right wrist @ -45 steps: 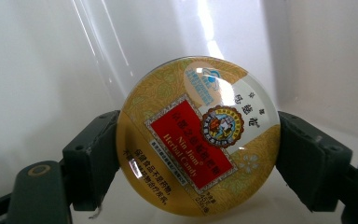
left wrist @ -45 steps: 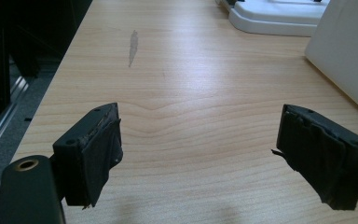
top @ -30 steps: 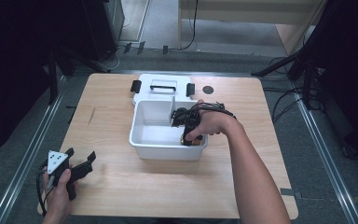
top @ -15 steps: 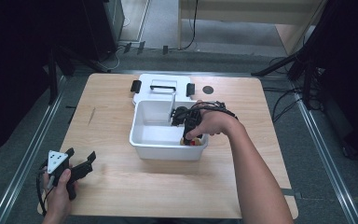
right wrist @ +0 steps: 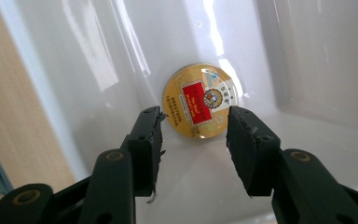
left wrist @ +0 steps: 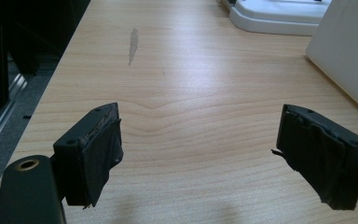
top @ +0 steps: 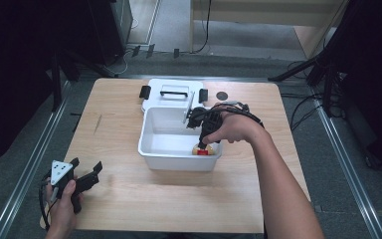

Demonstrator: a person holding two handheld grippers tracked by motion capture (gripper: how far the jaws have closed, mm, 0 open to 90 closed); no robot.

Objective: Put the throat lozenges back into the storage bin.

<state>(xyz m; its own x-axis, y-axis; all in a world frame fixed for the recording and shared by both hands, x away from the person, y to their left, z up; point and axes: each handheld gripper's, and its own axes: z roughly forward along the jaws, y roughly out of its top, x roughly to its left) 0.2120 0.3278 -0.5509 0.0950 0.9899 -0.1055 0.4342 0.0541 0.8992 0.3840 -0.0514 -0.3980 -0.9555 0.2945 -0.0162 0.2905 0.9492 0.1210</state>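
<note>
Bench (top: 129,209) of pale wood carries one white plastic tub (top: 179,162), and behind it, touching its far rim, lies one white lid (top: 171,92) with a handle and two black clips. From the high view I count two tools, one in each of my operator's hands. My right tool (top: 205,145) reaches down into the tub at its near right corner. In the right gripper view, one round gold tin (right wrist: 200,100) with a red label sits between the right tool's two black jaws, against the tub's white wall; the jaws have just been closing and now stand at either edge of the tin, but I cannot tell whether the pads truly press on it. In the high view the tin shows as a small gold and red spot under the hand. My left tool (top: 82,177) rests low over the near left corner of the bench, well apart from the tub. In the left gripper view its two jaws stand wide apart with bare wood between them.
</note>
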